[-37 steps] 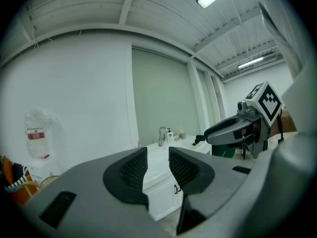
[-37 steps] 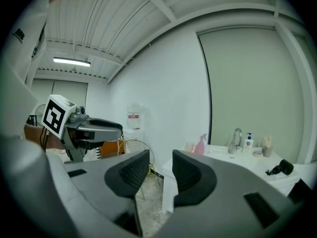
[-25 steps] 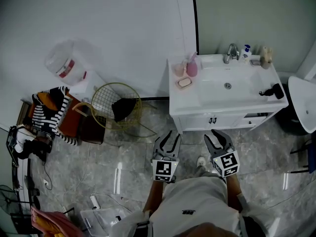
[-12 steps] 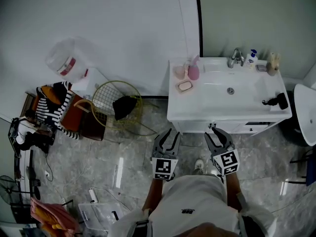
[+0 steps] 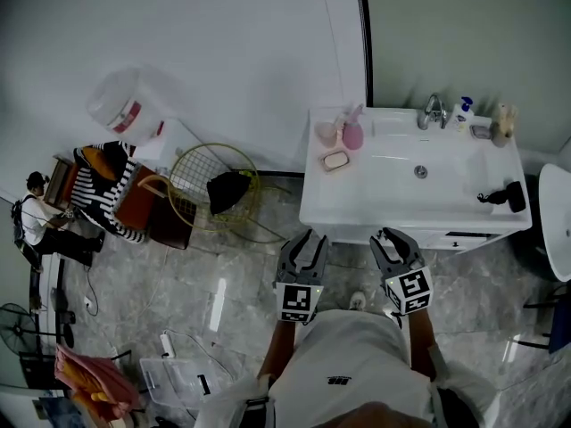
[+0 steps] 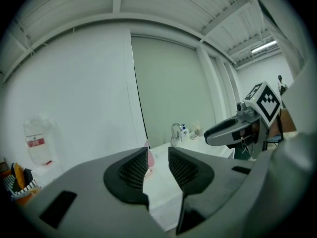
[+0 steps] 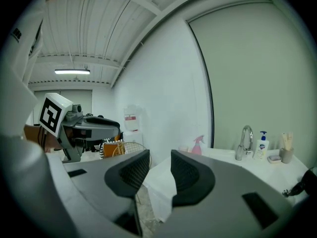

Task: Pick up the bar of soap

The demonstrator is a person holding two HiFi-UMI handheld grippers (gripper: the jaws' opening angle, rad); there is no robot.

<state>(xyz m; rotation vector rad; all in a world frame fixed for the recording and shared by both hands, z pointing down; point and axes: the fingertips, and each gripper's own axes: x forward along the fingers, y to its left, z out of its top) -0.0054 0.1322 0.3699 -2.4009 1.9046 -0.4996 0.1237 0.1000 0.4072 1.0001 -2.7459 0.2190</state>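
A pale bar of soap lies in a small dish on the left end of the white sink counter, next to a pink spray bottle and a cup. My left gripper and right gripper hover side by side over the floor, just short of the vanity's front edge and apart from the soap. In the left gripper view the jaws stand almost together with nothing between them. The right gripper looks the same. The soap is not visible in either gripper view.
A faucet, a pump bottle and a black object sit on the counter. A gold wire basket, a chair with a striped garment, a water jug and a clear box stand to the left. A white fixture is at the right.
The person has stepped toward the sink; the vanity now sits closer to both grippers in the head view. The grippers keep their side-by-side pose with jaws unchanged.
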